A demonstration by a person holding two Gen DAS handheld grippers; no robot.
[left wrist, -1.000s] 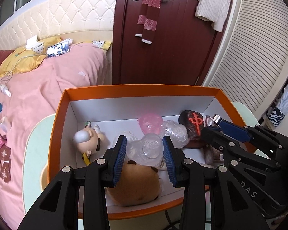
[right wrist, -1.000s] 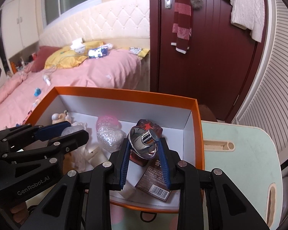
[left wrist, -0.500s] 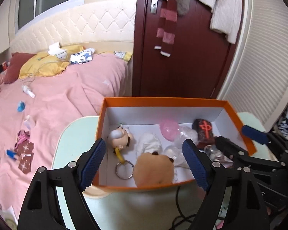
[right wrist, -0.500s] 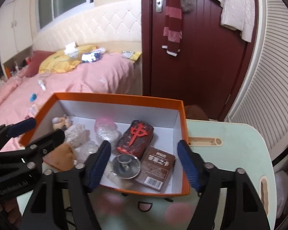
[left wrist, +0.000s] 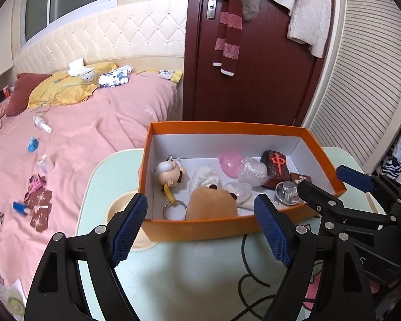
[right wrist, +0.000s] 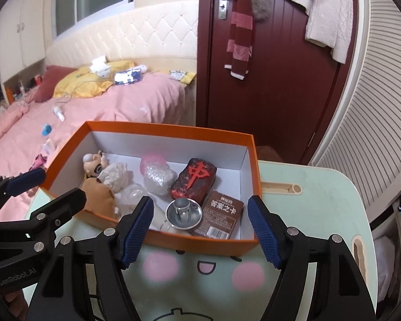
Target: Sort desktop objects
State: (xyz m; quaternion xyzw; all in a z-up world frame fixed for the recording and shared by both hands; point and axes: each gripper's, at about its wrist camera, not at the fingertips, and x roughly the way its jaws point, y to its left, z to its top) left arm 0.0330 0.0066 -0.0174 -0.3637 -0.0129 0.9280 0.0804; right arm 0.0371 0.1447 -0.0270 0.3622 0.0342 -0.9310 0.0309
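Soft daylight via window [left wrist: 66, 8], sharp center, heavy fisheye warp, dark vignette corners.

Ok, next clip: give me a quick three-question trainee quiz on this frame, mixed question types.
1. True or false: the left gripper holds the clear heart-shaped piece.
2. In the right wrist view, what lies directly right of the small metal cup in the orange box?
A. brown card pack
B. plush toy
C. doll keychain
3. Fill in: the right gripper is ____.

Key:
1. False; its jaws have just opened and nothing sits between them.
2. A
3. Open, empty.
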